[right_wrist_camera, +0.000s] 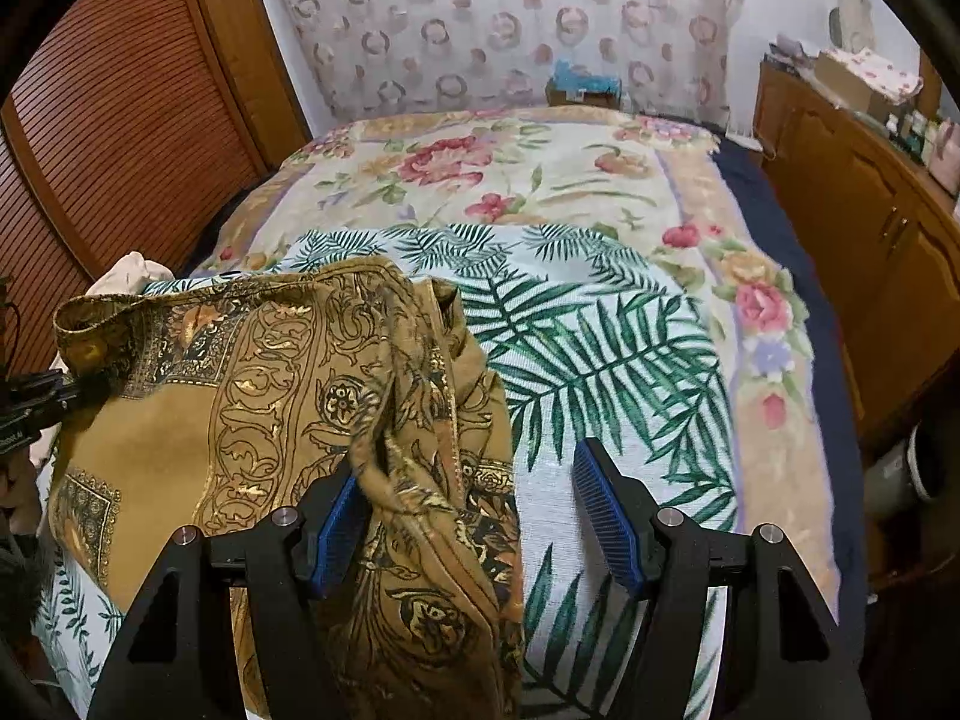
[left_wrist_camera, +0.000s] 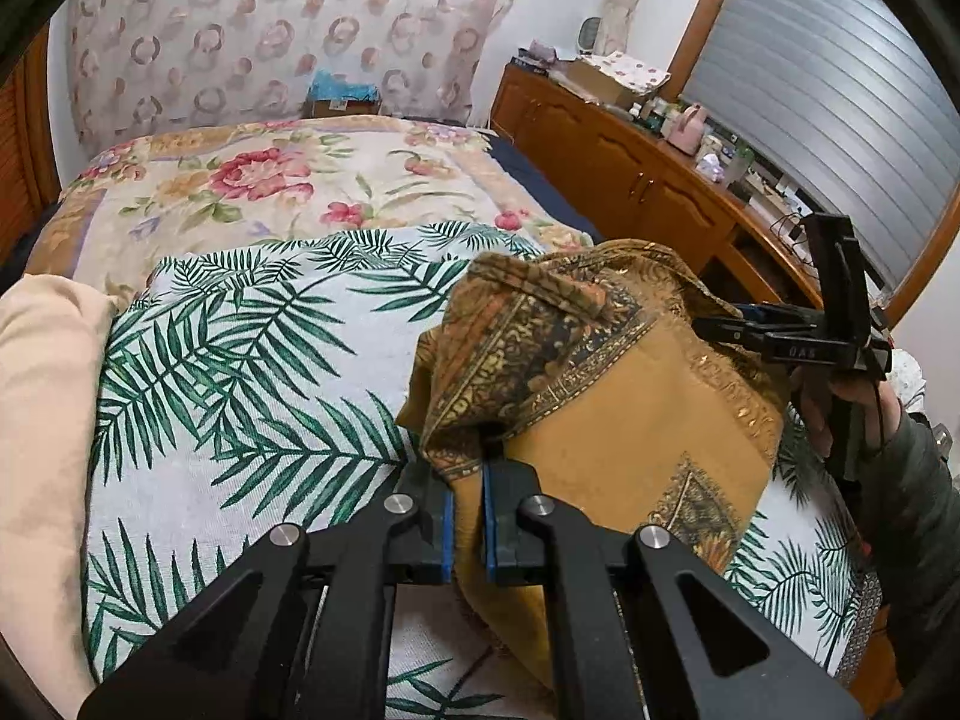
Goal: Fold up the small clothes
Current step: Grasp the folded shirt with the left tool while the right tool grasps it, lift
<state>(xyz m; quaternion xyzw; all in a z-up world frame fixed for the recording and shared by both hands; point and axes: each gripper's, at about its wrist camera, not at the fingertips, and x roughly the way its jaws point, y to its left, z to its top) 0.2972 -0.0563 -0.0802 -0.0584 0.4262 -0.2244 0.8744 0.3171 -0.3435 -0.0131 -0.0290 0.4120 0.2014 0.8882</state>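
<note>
- Looking through the left wrist camera, I see my left gripper (left_wrist_camera: 468, 516) with its jaws nearly shut, pinching a bunched edge of the mustard patterned garment (left_wrist_camera: 630, 414), which rises between them and spreads away to the right of the jaws.
- Beyond the jaws, the garment lies over the palm-leaf cloth (left_wrist_camera: 252, 372) on the bed (left_wrist_camera: 240, 180); a beige fabric (left_wrist_camera: 42, 396) sits far left of the jaws.
- On the far right of this view, my right gripper (left_wrist_camera: 720, 327) reaches the garment's far edge, its handle gripped by a hand (left_wrist_camera: 840, 414).
- Through the right wrist camera, the right gripper (right_wrist_camera: 474, 516) has its jaws standing wide open, gripping nothing; garment (right_wrist_camera: 360, 396) folds drape past the left pad, and the right pad hangs over bare palm-leaf cloth (right_wrist_camera: 600, 360).
- Far left of these jaws, the left gripper (right_wrist_camera: 66, 396) meets the garment's corner.
</note>
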